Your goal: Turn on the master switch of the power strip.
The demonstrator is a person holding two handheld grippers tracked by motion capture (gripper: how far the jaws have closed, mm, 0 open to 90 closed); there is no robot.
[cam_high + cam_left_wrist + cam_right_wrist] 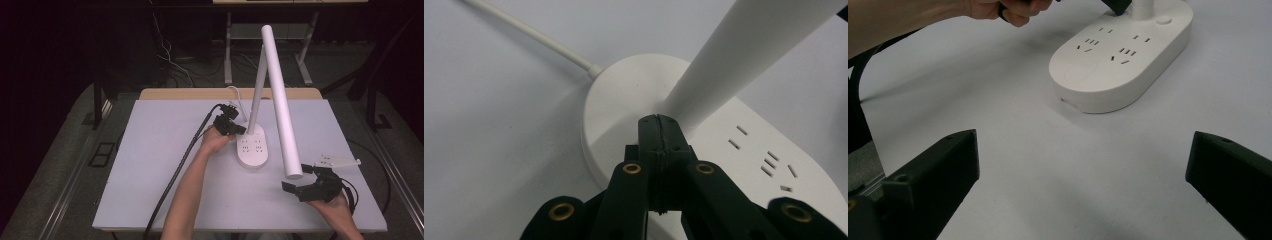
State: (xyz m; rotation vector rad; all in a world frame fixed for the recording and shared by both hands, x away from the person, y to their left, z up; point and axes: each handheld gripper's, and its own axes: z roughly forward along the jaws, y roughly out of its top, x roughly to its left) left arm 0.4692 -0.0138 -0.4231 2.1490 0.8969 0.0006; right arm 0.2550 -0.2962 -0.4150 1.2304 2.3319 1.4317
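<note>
Left tool [658, 131] tips together against lamp base [624, 100] edge.

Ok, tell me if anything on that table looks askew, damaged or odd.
Nothing looks damaged or spilled. The white desk lamp with sockets in its oval base stands flat on the pale grey table. Its long white tubular head slopes steeply down toward the open right gripper, apparently just folded. The left gripper, shut, rests at the stem's foot.

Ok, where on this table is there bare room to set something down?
The whole left part of the table is bare, from its left edge to the left gripper and its cable. The front strip between the forearms is free too. It is crowded around the lamp base, under the lamp head, and by the right gripper.
</note>
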